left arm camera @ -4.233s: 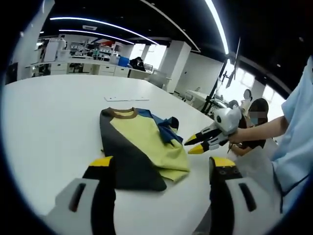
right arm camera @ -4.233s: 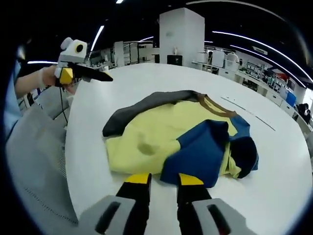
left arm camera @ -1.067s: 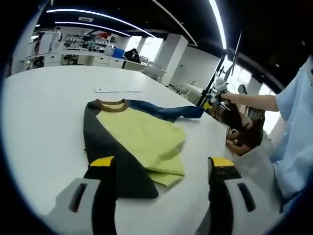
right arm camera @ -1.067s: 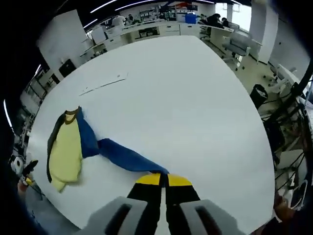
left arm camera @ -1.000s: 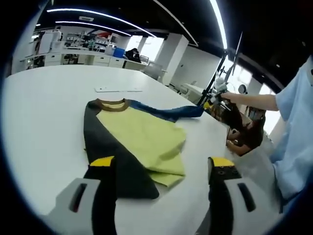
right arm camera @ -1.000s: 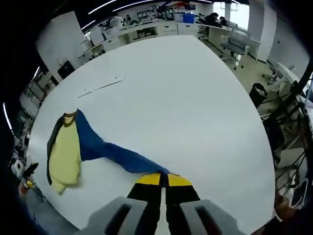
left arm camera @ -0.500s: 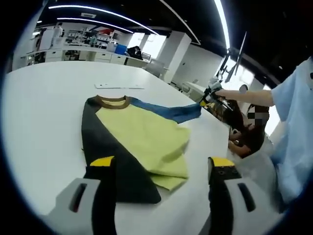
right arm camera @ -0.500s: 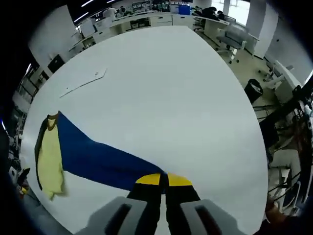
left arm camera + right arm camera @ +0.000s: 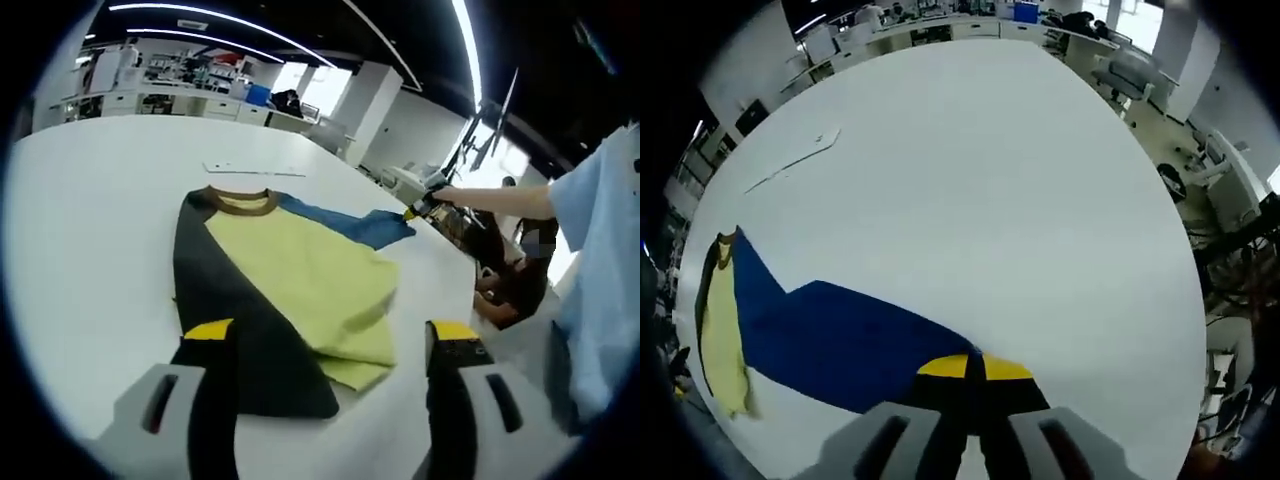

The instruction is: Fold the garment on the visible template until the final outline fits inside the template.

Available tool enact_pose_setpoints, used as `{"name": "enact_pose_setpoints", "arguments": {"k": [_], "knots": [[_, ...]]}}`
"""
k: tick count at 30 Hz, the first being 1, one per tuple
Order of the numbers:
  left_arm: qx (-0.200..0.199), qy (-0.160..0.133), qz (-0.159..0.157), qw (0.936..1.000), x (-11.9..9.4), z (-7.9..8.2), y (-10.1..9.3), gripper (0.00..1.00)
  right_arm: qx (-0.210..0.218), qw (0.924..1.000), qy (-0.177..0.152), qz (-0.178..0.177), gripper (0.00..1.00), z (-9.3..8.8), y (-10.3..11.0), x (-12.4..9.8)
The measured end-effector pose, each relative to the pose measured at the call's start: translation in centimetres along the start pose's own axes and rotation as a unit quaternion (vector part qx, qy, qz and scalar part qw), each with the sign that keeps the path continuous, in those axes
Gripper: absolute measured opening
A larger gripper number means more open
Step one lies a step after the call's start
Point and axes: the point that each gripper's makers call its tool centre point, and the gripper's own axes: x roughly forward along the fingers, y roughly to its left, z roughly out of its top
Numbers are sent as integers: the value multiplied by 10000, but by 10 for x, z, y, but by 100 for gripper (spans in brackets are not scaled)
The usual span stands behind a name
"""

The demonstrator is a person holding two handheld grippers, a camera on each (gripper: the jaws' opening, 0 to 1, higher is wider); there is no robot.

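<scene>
Left hand-held gripper (image 9: 325, 345) wide open and empty at frame bottom; beyond it the shirt (image 9: 285, 275) lies mid-frame on the white worktop (image 9: 90, 215), limp and light, its blue sleeve (image 9: 845, 345) pinched at the cuff by the closed right hand-held gripper (image 9: 975, 370).

Bright ceiling strip lights (image 9: 200, 20) | window glare far side | fisheye-bent edges | sharp focus

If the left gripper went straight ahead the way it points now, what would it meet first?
Most likely the garment: its dark side and yellow front lie on the table just beyond the open left gripper. Depth is uncertain.
</scene>
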Motion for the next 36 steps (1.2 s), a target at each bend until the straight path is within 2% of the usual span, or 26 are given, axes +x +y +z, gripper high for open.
{"name": "enact_pose_setpoints", "arguments": {"k": [6,9,15,17,26,29,32,36], "knots": [[-2,1,-45,10000,4,1,-3,74,-55,9999,119,-39,0,-7,-2,-6],[9,-1,-62,10000,5,1,-4,74,-32,9993,360,-40,0,-21,-5,-11],[5,-8,-77,10000,4,0,-5,74,-31,9982,604,-3,0,-40,-7,-18],[9,-2,-72,10000,3,-1,-4,74,-141,9987,494,-39,0,-38,-9,-19],[-18,-19,-45,10000,-2,-1,-2,74,-213,9987,464,-60,0,-36,-9,-17],[-25,-34,-18,10000,-3,0,0,74,-526,9980,336,-89,0,-34,-11,-17],[-32,-50,-18,10000,-4,0,-1,74,-839,9958,255,-243,12,-34,-16,-19],[-20,-57,-22,10000,-4,-2,-2,74,-1119,9935,15,-225,32,-36,-14,-23]]}}
